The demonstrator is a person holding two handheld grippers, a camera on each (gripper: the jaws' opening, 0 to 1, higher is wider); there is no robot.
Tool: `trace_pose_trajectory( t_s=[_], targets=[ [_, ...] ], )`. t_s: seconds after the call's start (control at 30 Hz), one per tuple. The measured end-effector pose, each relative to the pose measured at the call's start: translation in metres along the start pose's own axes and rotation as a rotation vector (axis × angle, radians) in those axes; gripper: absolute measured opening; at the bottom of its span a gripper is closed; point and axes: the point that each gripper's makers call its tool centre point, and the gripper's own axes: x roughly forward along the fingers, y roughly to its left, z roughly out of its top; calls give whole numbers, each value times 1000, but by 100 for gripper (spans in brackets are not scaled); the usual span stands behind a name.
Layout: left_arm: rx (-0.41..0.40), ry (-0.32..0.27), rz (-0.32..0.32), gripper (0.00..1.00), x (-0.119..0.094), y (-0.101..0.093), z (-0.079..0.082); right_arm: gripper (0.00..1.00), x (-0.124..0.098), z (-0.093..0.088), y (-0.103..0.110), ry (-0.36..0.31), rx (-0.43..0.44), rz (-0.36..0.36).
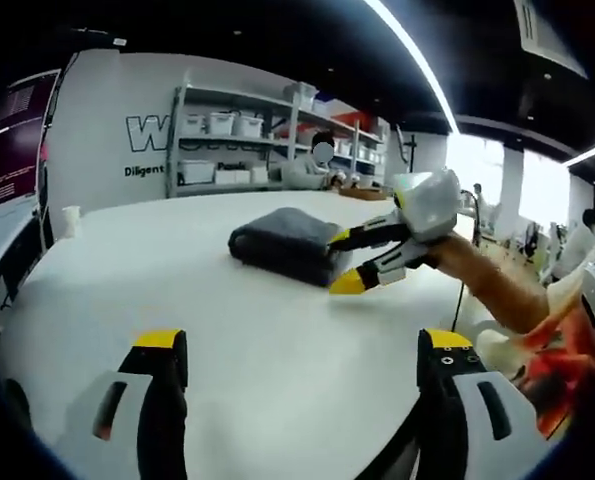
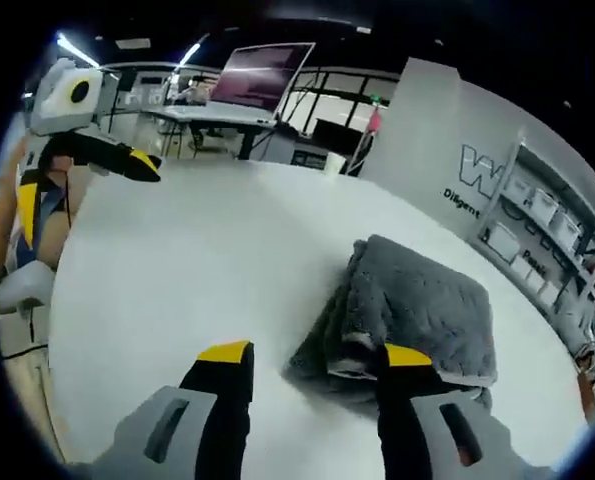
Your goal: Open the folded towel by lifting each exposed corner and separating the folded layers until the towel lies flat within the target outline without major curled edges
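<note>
While the left tongs point(image 1: 302, 352) hang wide open over the white surface point(image 1: 177, 270), the right tongs point(image 2: 315, 355) gape at the folded grey plush towel's point(image 2: 417, 300) edge, gripping nothing.

left tongs point(image 1: 302, 352) open over white table point(image 1: 177, 260); right tongs point(image 1: 343, 262) open at folded grey towel point(image 1: 282, 242).

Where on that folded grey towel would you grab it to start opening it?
Take the folded grey fleece towel by its near corner, where the stacked layer edges show beside the right gripper. Come in low from that open side, probably pinching only the top layer; the far side looks rounded.
</note>
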Motion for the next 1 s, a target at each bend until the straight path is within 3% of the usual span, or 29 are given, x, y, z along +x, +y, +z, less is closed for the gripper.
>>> trace_pose_trajectory(
  t_s=[0.1,0.2,0.27,0.77,1.0],
  targets=[
    [-2,1,0,93,1,-1,0,27,2,-4,-16,24,-79,-75],
    [-4,3,-1,93,1,-1,-1,24,3,-3,-15,4,-52,-45],
    [-7,4,-2,92,1,-2,-2,20,5,-5,-14,-12,-91,-38],
    [-29,17,5,90,0,1,-5,7,-6,-10,-16,-182,-13,112],
    [-33,17,9,90,-1,3,-5,6,-18,-19,-21,-180,-38,144]
  ],
)
